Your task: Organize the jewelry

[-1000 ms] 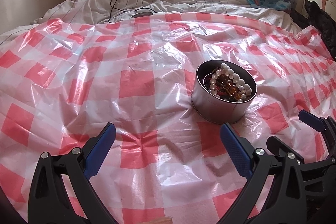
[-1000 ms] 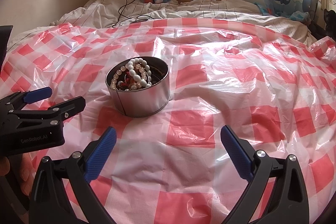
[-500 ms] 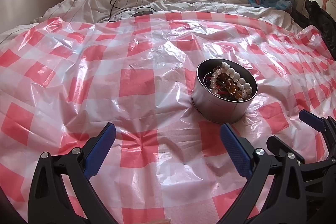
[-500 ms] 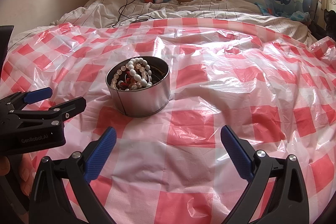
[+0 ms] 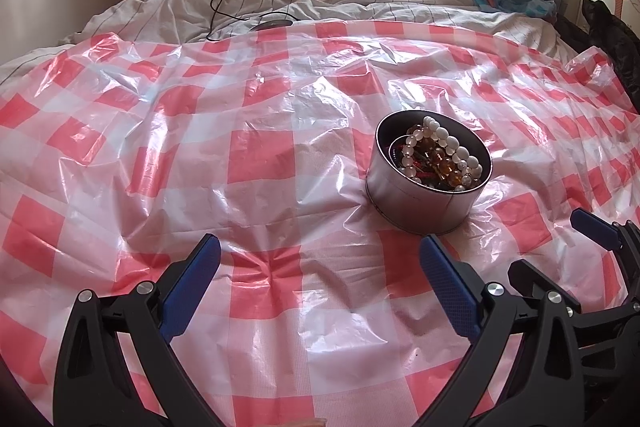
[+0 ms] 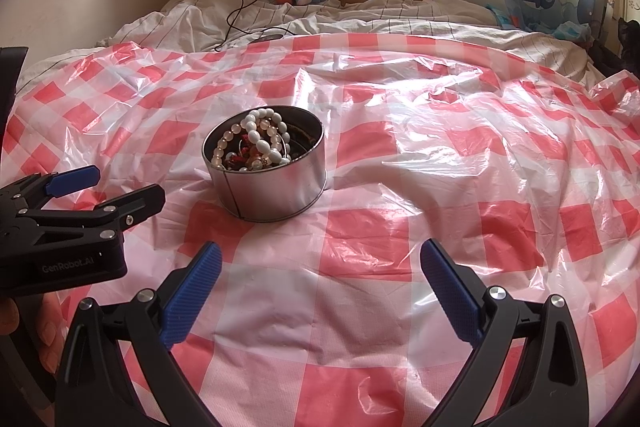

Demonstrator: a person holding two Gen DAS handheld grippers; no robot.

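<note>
Metal tin holding the heaped bead bracelets sits on the bed's checked plastic sheet exactly as a second ago (nothing shifted), both grippers' jaws spread wide, empty, short of it.

"GenRobot.AI", faintly legible, on left claw body

Left gripper fingers spread, right gripper fingers spread, both empty
</note>
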